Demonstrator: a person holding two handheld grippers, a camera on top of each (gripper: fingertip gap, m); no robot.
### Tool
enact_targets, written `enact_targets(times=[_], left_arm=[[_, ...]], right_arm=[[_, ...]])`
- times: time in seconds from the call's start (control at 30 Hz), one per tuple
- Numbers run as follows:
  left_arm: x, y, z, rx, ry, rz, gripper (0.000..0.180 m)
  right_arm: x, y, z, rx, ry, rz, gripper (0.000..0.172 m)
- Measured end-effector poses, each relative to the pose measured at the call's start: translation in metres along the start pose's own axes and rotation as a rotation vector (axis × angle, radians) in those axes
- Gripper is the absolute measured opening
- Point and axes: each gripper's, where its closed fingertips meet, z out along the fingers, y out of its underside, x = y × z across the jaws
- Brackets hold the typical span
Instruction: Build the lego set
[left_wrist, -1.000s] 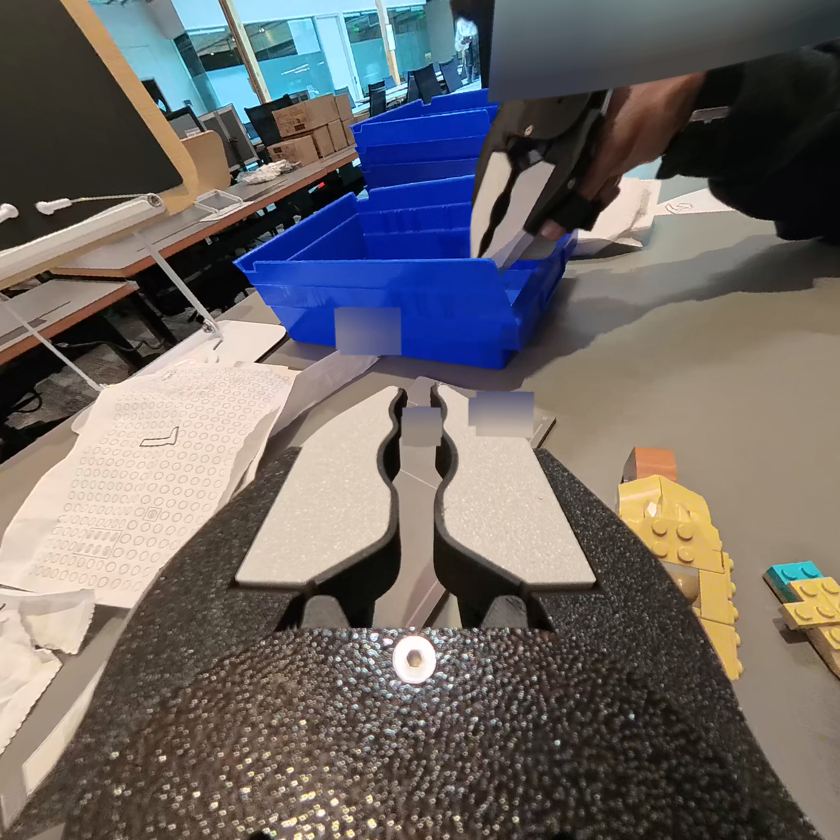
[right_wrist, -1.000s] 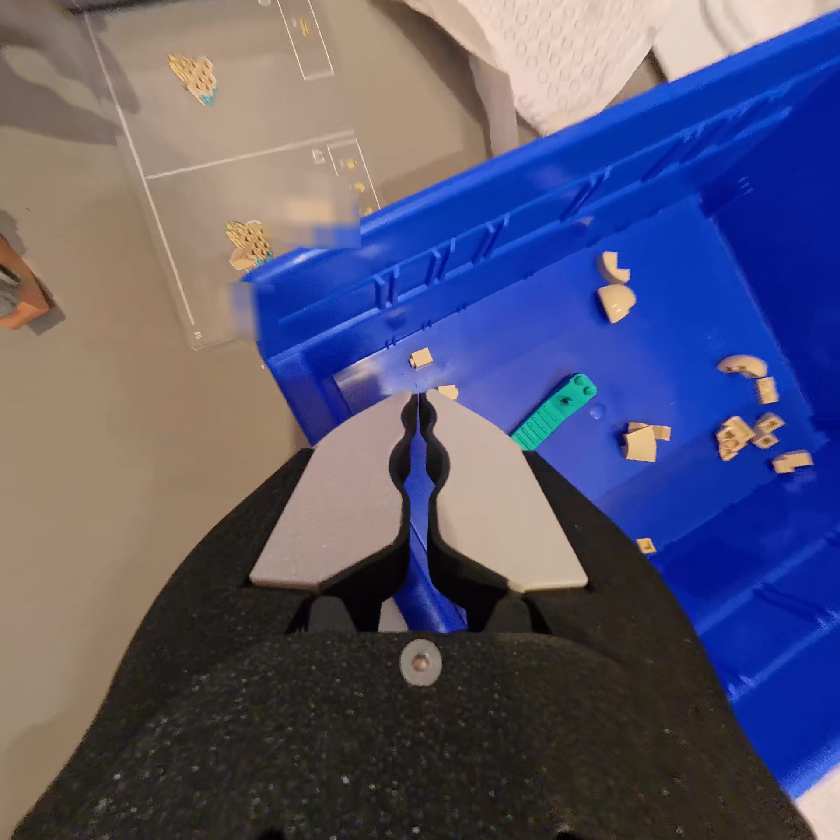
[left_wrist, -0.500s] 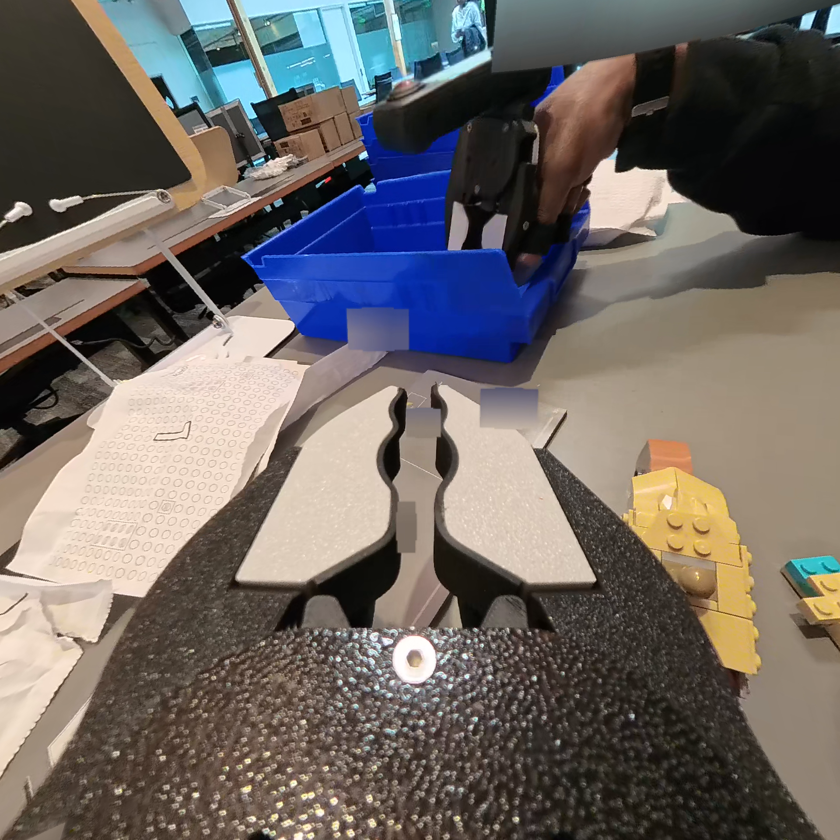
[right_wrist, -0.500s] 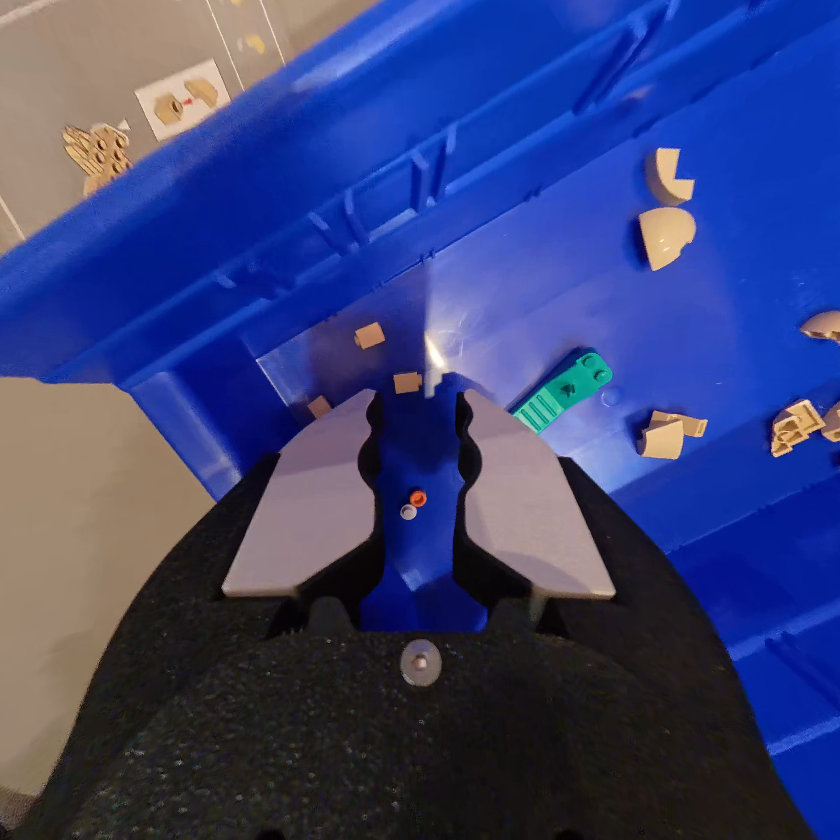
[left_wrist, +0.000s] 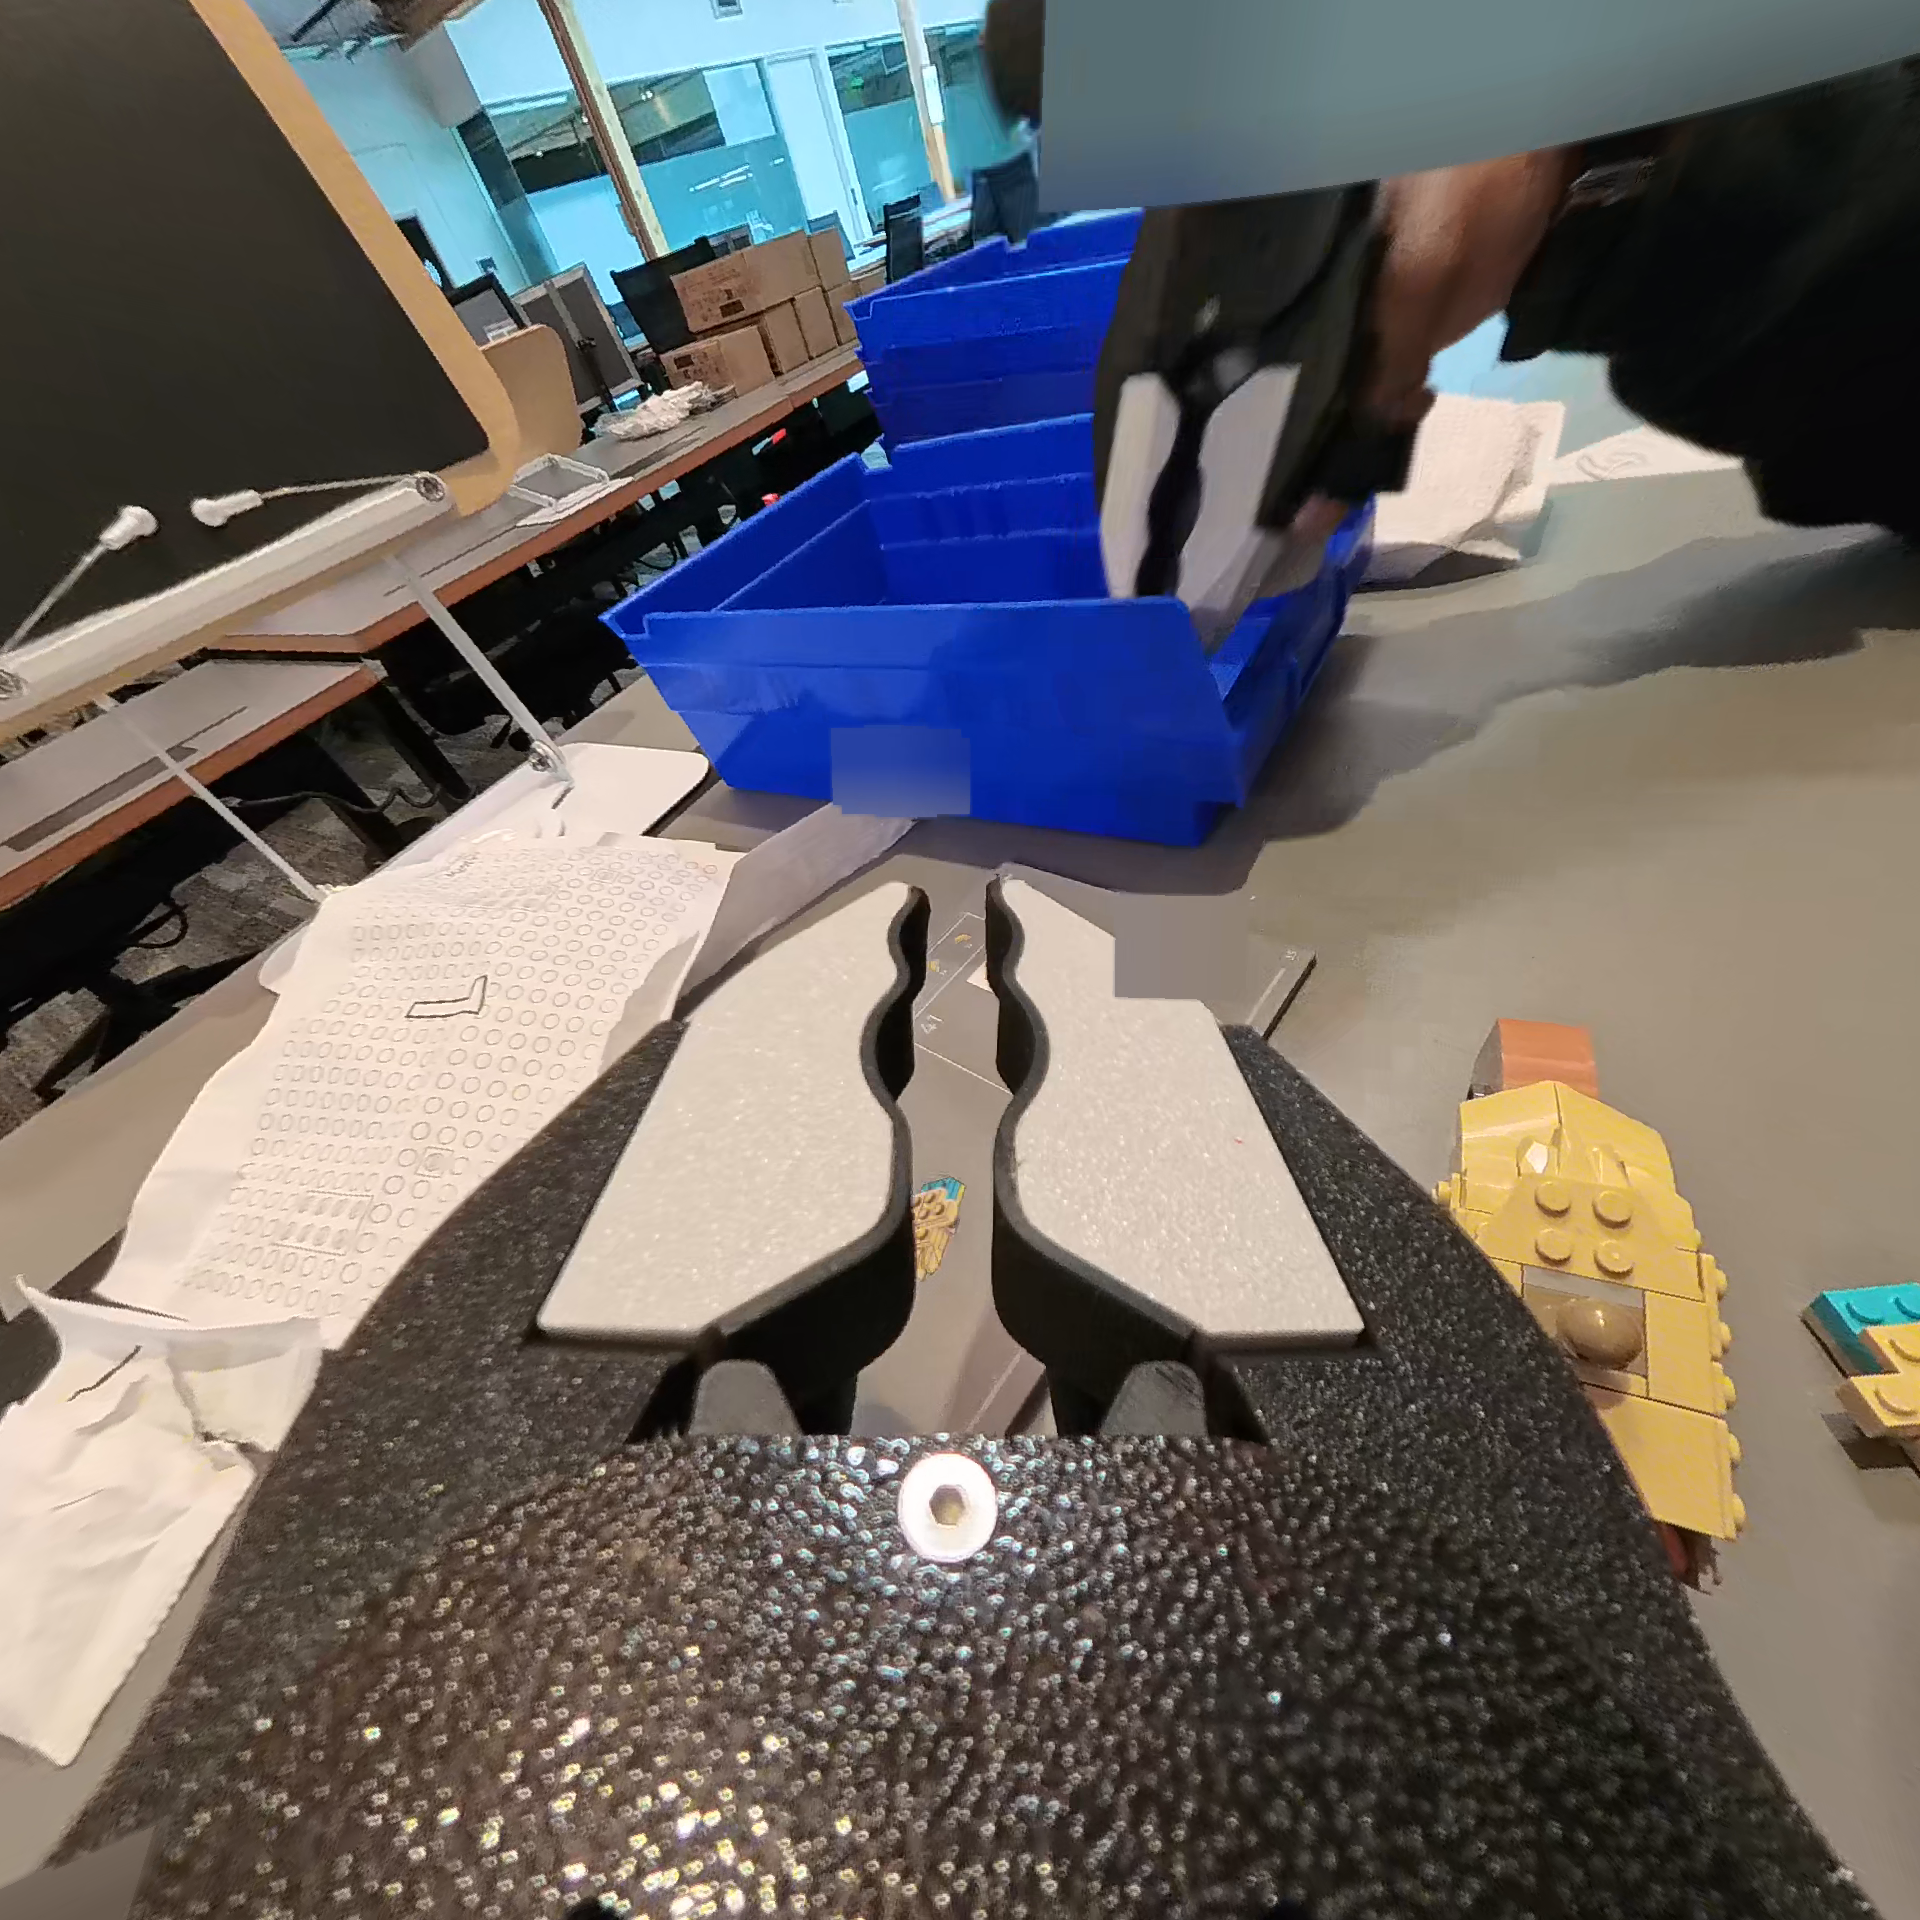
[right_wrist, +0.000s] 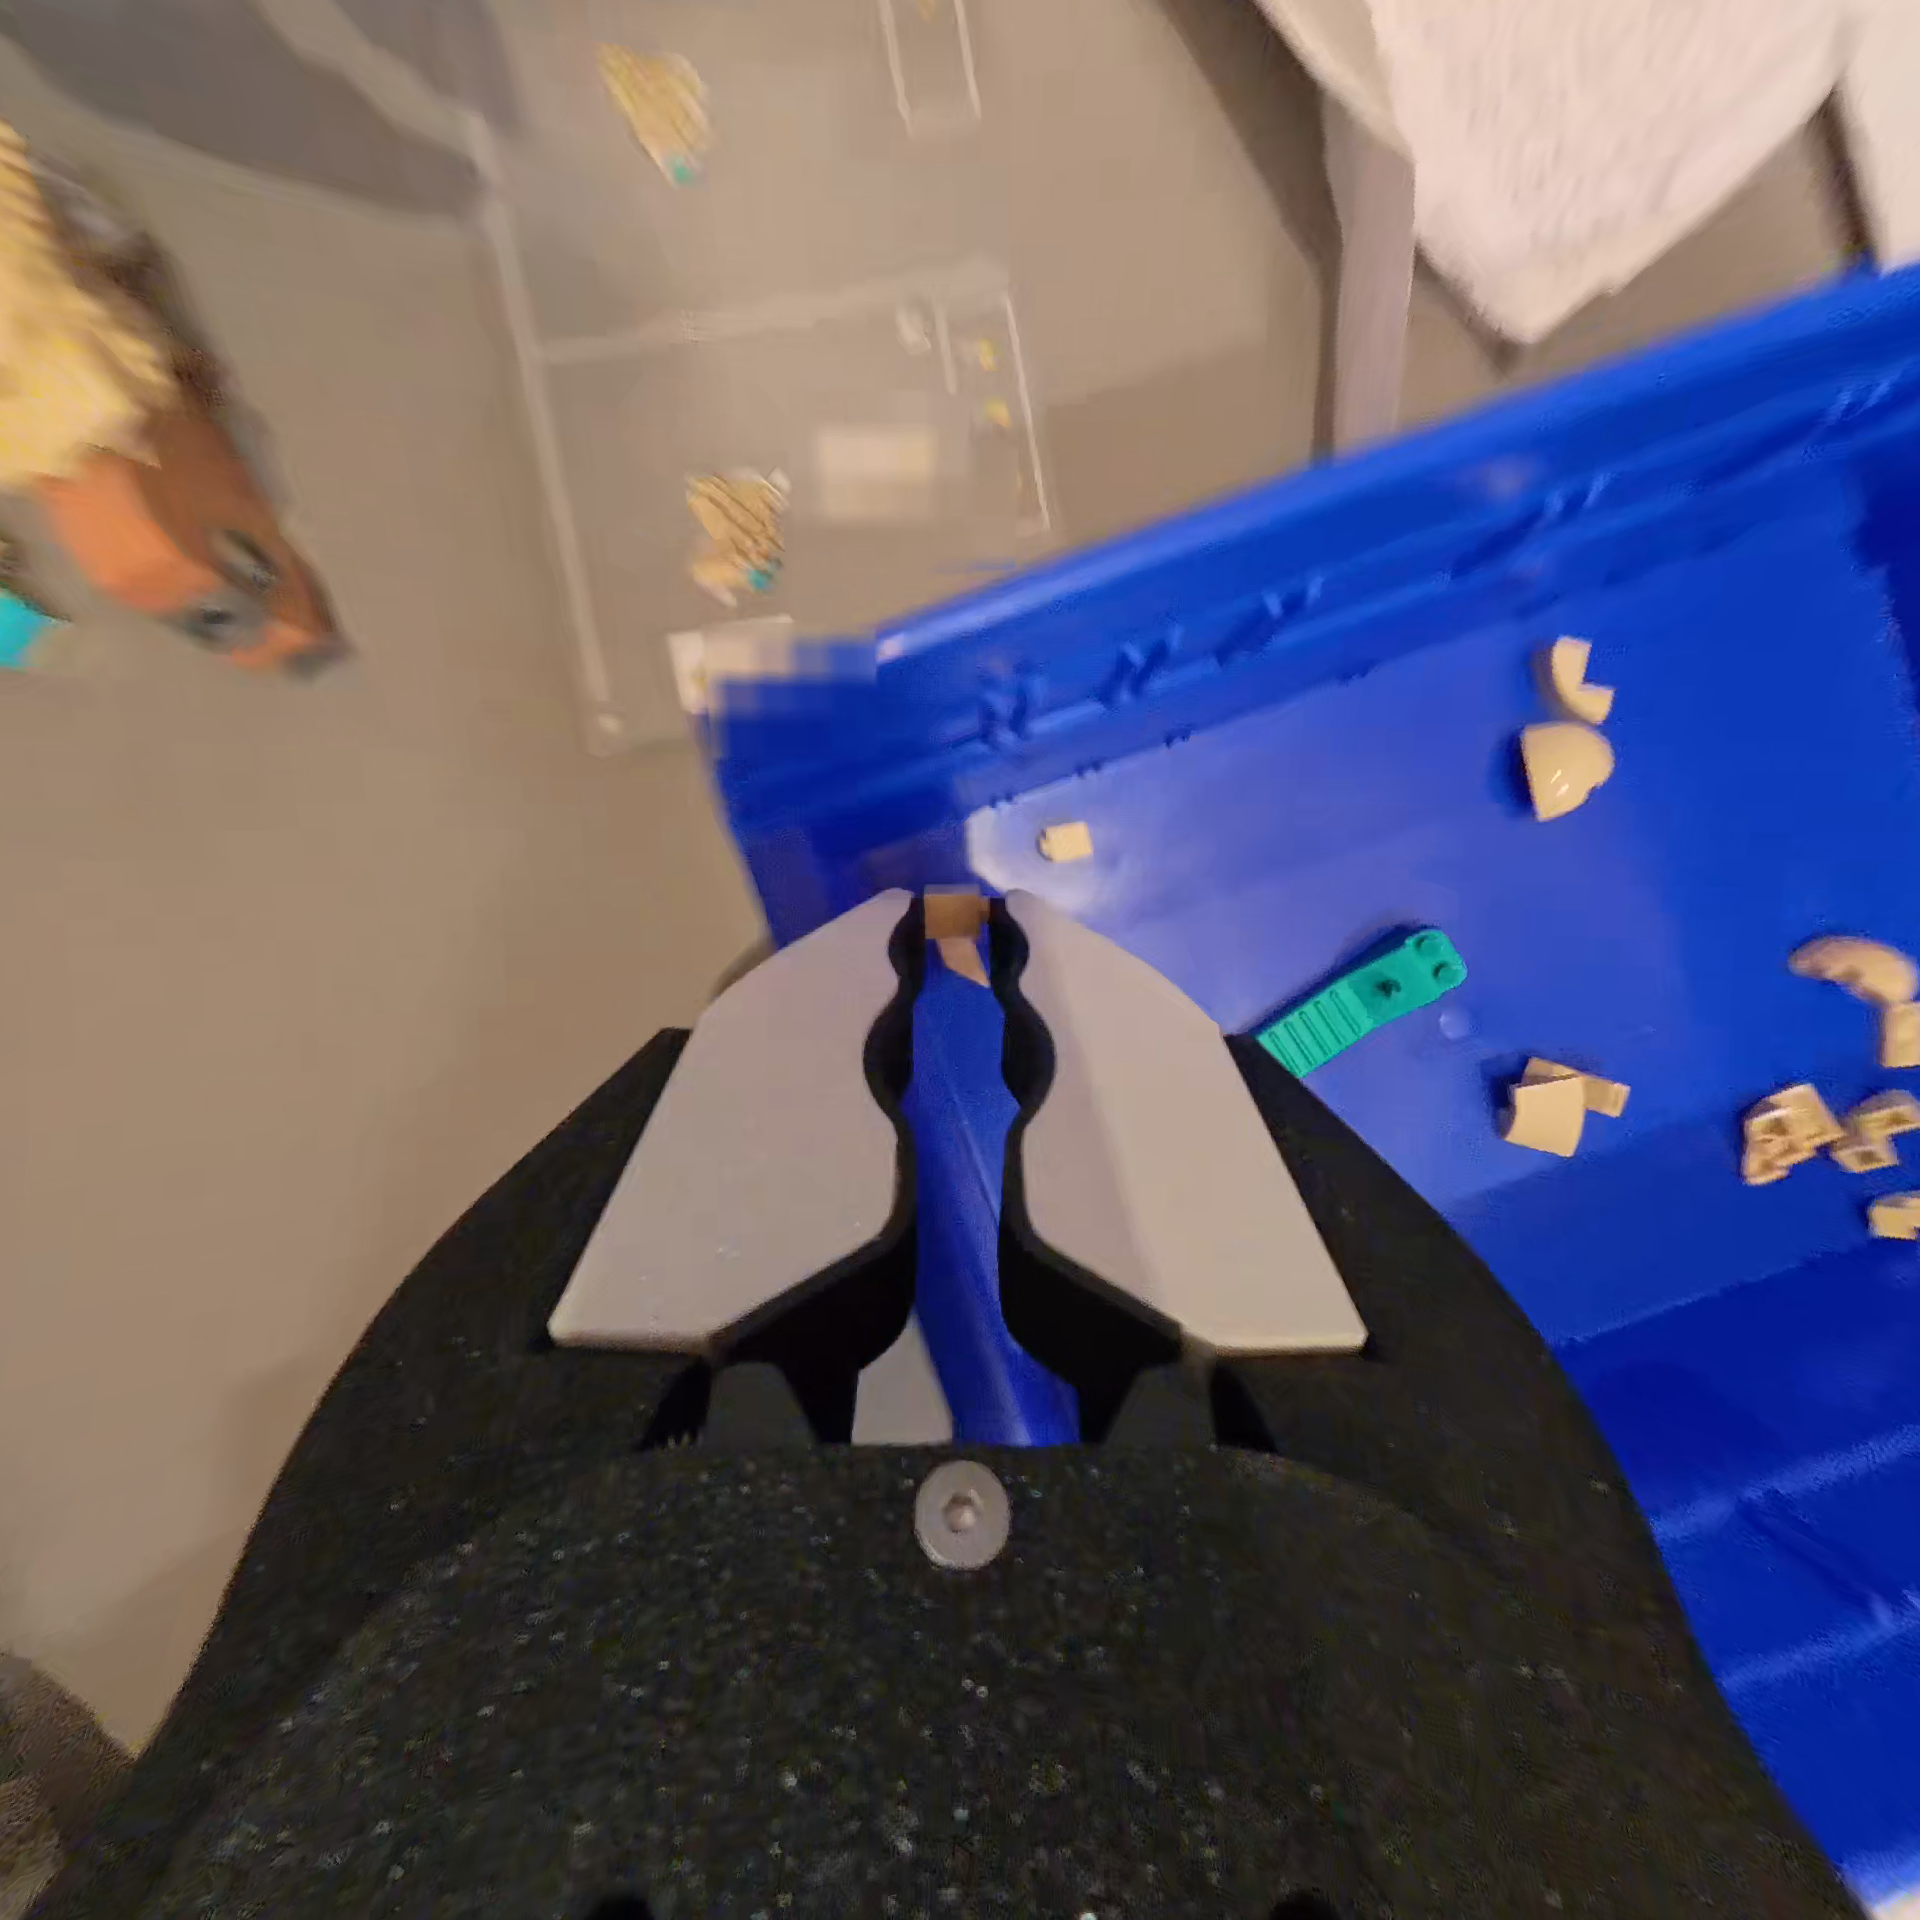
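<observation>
The right gripper (right_wrist: 958, 914) is clenched on a small tan plastic brick (right_wrist: 958, 918), pinched between its two grey fingertips at the very front. It hangs over the near corner of an open blue plastic bin (right_wrist: 1351, 1195), above the bin's wall. On the bin floor lie loose tan pieces: a tiny square one (right_wrist: 1065, 842) just beyond the fingertips, two rounded ones (right_wrist: 1566, 764) farther back, and a cluster (right_wrist: 1558, 1107) to the right. A teal ridged brick-separator tool (right_wrist: 1361, 997) lies near the right finger. This view is motion-blurred.

The left gripper (left_wrist: 956, 904) is low over the grey worktop (left_wrist: 1558, 883), its fingers standing slightly apart with nothing between them; through the narrow gap shows a clear flat sheet printed with building diagrams (left_wrist: 1226, 997). Left of it lies a white paper sheet covered in small circles (left_wrist: 468, 1039), with crumpled white paper (left_wrist: 104, 1455) nearer. To its right sits a partly built yellow-tan brick model (left_wrist: 1600, 1299) with an orange-brown block (left_wrist: 1538, 1055) at its far end, and a small teal and tan brick assembly (left_wrist: 1870, 1351) beyond that. Farther off, the blue bin stands on the worktop, with the person's hand (left_wrist: 1434, 270) holding the right gripper down at its right rim.
</observation>
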Motion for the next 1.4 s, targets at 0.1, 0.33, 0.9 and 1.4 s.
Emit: enact_targets(times=[0.1,0.33,0.9,1.4], left_arm=[[-0.002,-0.002,-0.001,0.007,-0.005,-0.002,0.01],[0.001,0.003,0.002,-0.009,0.002,-0.003,0.01],[0.001,-0.001,0.0,0.001,0.001,0.006,0.01],[-0.003,0.008,0.004,-0.019,-0.003,-0.012,0.01]], right_arm=[[-0.036,-0.018,-0.026,0.098,-0.014,-0.093,0.012],[-0.128,0.023,0.044,-0.176,-0.203,-0.341,0.012],[-0.082,-0.014,-0.03,0.076,-0.213,-0.275,0.028],[0.025,0.014,0.046,-0.157,-0.013,-0.016,0.032]])
